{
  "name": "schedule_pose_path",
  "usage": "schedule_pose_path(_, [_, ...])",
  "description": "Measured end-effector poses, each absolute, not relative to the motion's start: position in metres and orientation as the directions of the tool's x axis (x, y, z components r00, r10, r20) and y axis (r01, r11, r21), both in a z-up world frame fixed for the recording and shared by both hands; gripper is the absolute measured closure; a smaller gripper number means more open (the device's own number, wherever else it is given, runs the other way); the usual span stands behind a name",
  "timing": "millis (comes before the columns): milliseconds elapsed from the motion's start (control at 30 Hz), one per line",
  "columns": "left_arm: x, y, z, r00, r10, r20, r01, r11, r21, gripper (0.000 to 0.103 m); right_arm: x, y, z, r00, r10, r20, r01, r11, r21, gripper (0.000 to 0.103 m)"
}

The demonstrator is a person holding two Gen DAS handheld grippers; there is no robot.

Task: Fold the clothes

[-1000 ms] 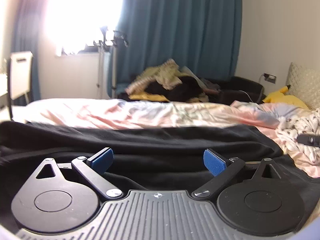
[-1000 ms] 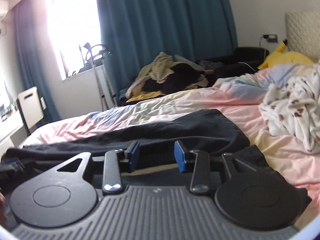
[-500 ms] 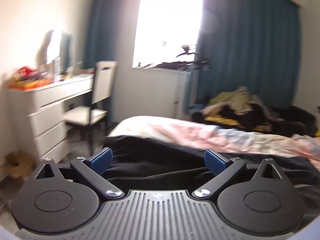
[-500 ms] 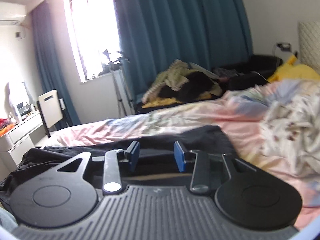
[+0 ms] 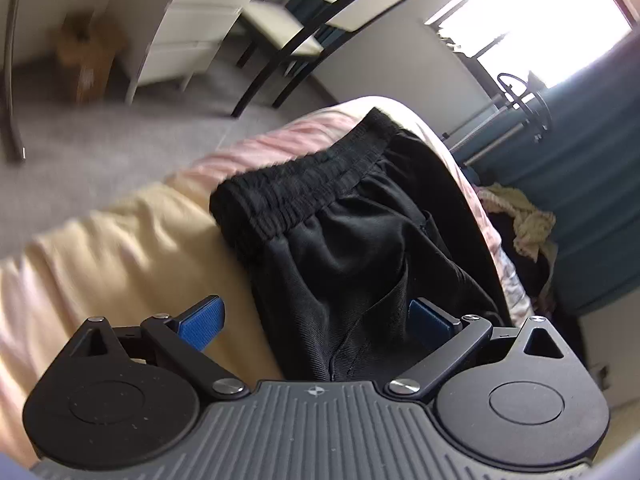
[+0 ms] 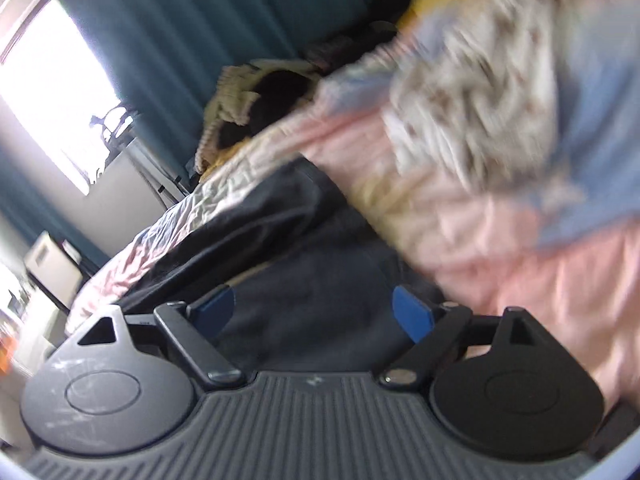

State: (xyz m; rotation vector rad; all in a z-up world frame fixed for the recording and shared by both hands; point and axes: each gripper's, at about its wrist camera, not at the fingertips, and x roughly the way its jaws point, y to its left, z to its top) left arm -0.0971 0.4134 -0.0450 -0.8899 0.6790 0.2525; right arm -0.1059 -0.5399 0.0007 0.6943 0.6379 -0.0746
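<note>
Left wrist view: black trousers (image 5: 360, 240) lie on the bed (image 5: 120, 248), waistband at its edge; left gripper (image 5: 316, 322) gapes empty above them, ready to pinch. Right gripper (image 6: 312, 312) is opening, gripping nothing.

Pale yellow and pink quilted bed cover (image 5: 120, 248) lies bare left of the crumpled black elastic-waist trousers (image 5: 344, 240), giving open room there. Beyond the bed edge, grey carpet floor (image 5: 100, 152) is open up to a white chair with black legs (image 5: 304, 36). A white patterned fleece blanket (image 6: 476, 92) heaps on the right.
</note>
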Motion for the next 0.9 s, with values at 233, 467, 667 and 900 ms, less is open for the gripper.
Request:
schedule_pose_path(233, [-0.072,0.432,-0.069,0.771,-0.109,-0.627,-0.494,0.518,-0.698,0.004,-0.107,-0.559,-0.041,0.734,0.115,-0.669,0.413,0.707,0.574,0.015])
schedule_pose_path(467, [-0.070,0.427,-0.066,0.776,-0.233,-0.587,-0.398,0.542,-0.740,0.006,-0.091,-0.565,-0.079,0.757,0.248,-0.605,0.376,0.593,0.712,0.015])
schedule_pose_path(667, [-0.063,0.418,-0.074,0.710,-0.325,-0.624,-0.384,0.564,-0.731,0.006,-0.066,-0.560,-0.094,0.778,0.269,-0.568,0.353,0.560,0.749,0.014])
schedule_pose_path(900, [-0.053,0.418,-0.080,0.717,-0.289,-0.634,-0.426,0.538,-0.727,0.006,-0.047,-0.545,-0.080,0.820,0.252,-0.513,0.286,0.597,0.750,0.015])
